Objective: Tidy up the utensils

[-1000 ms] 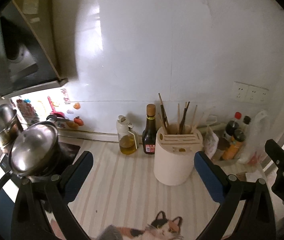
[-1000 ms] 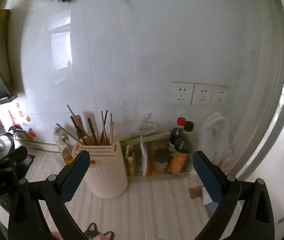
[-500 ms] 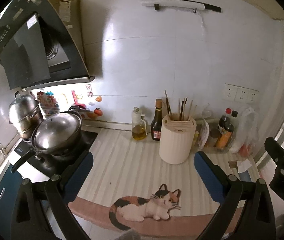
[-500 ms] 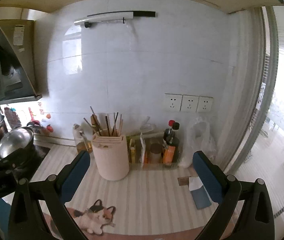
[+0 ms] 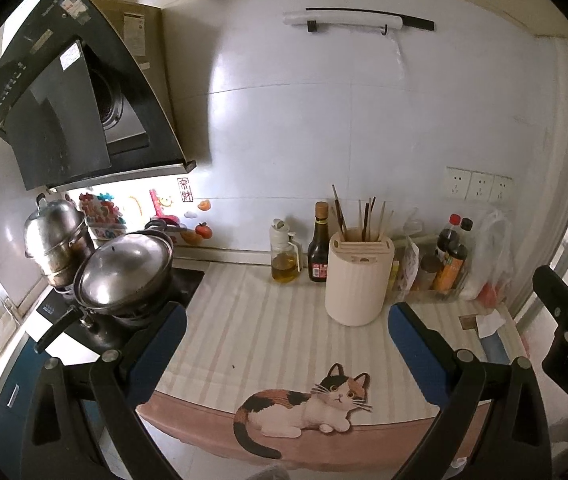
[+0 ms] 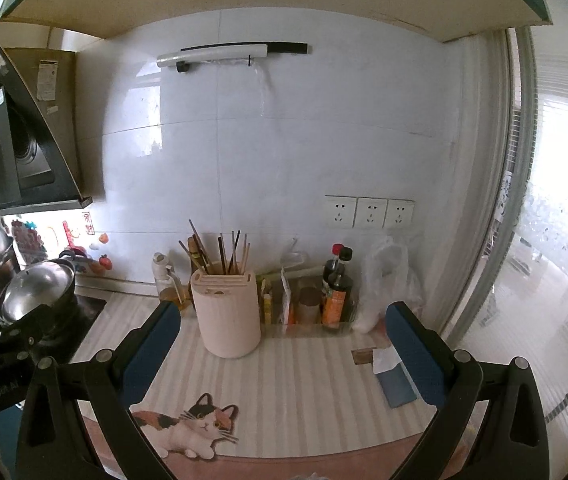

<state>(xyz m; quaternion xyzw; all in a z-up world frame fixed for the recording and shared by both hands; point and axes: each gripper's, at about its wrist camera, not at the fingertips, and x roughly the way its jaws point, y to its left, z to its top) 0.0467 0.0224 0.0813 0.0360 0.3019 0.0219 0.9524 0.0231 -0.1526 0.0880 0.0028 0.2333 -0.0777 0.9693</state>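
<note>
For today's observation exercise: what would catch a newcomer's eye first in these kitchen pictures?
Probably the cat picture on the striped mat's near edge. Next, the cream utensil holder bristling with chopsticks, mid-counter near the wall. Then the steel pots on the stove, far left.

White tiled wall (image 6: 284, 160), three sockets (image 6: 369, 212), bright window (image 6: 555, 208) right, striped counter (image 6: 295, 376).
</note>
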